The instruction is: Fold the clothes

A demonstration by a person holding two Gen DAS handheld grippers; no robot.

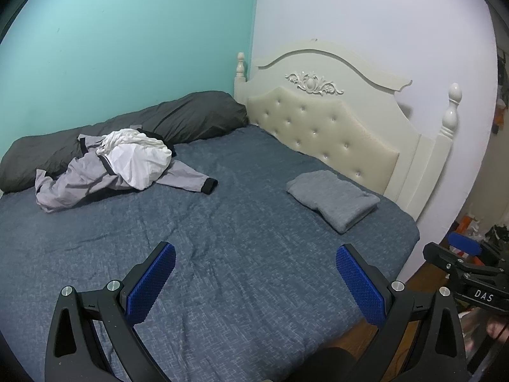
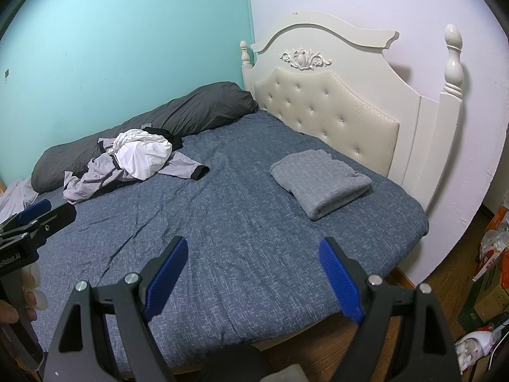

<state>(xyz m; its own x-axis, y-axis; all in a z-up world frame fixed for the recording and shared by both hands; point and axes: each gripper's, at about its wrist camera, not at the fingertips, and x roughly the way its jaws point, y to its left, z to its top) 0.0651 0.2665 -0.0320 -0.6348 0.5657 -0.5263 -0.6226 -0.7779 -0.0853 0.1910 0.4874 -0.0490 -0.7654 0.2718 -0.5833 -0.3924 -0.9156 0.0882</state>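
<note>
**Both tools idle over the bed, pile waiting**

The left tool [image 1: 254, 280] hangs nearest the lens, its blue pads spread wide with nothing between them; the right tool [image 2: 253, 273] is likewise released and empty. Both hover above the near edge of the bed [image 1: 222, 254], well apart from any cloth.

The unfolded pile lies at about 10 o'clock, against the dark pillow [image 1: 178, 117]: a grey jacket [image 1: 76, 181] with one black-cuffed sleeve stretched toward the bed's middle, and a white garment [image 1: 140, 162] heaped on top of it. Something black peeks out behind the white; what it is cannot be told. One folded grey piece [image 1: 334, 200] sits at 2 o'clock, near the headboard [image 1: 318, 121].

The next step is probably fetching a garment. Best to take the white one first, since it rests on top; pinch it at two separated points, lift it off the jacket, and spread it flat on the open middle of the bed.

Count: two tools, one pillow, one folded item, at least two unfolded.
</note>
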